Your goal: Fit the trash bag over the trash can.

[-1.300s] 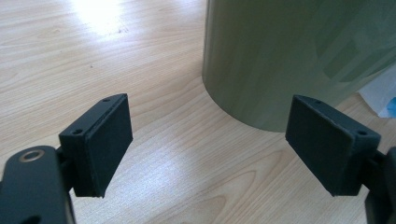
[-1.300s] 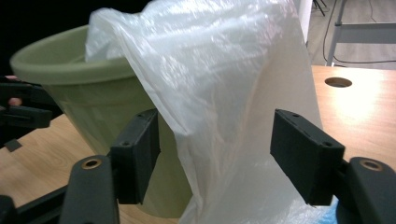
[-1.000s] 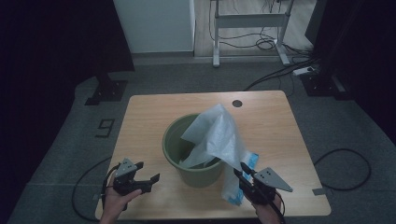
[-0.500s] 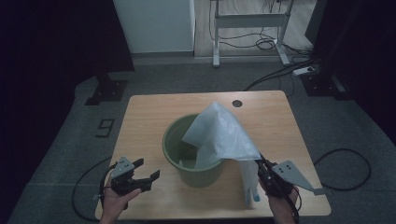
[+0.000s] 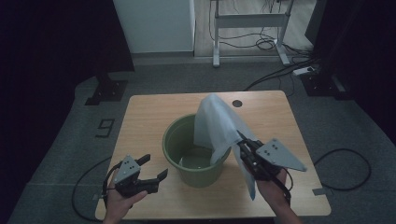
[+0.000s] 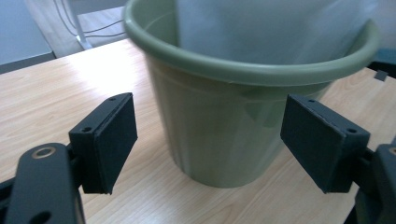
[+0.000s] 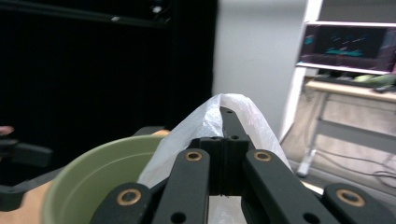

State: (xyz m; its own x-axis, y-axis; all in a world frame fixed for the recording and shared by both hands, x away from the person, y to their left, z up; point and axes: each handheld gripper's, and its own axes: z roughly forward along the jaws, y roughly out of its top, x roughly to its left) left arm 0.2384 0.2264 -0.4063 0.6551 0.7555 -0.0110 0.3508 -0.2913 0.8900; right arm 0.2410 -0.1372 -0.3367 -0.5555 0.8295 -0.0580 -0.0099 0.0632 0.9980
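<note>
A green plastic bucket (image 5: 195, 158) stands upright at the middle of the wooden table (image 5: 140, 116). A thin white plastic bag (image 5: 215, 123) hangs over its right rim, partly inside and partly trailing down outside. My right gripper (image 5: 241, 138) is shut on the bag's edge, right of the bucket and above its rim. In the right gripper view the jaws (image 7: 226, 112) meet, with the bag (image 7: 205, 119) draped over them and the bucket (image 7: 88, 184) below left. My left gripper (image 5: 155, 166) stands open left of the bucket. The bucket (image 6: 243, 93) lies ahead between its spread pads (image 6: 112, 140), untouched.
A round cable hole (image 5: 237, 103) sits near the table's far edge. Behind the table are a white metal desk frame (image 5: 247, 21) and cables (image 5: 280, 72) on the grey floor. A floor mark shaped like a 9 (image 5: 106, 127) lies left of the table.
My right gripper has risen and pulled the bag up with it, so the bag now stands taller over the bucket. The left gripper has lifted a little beside the bucket.
</note>
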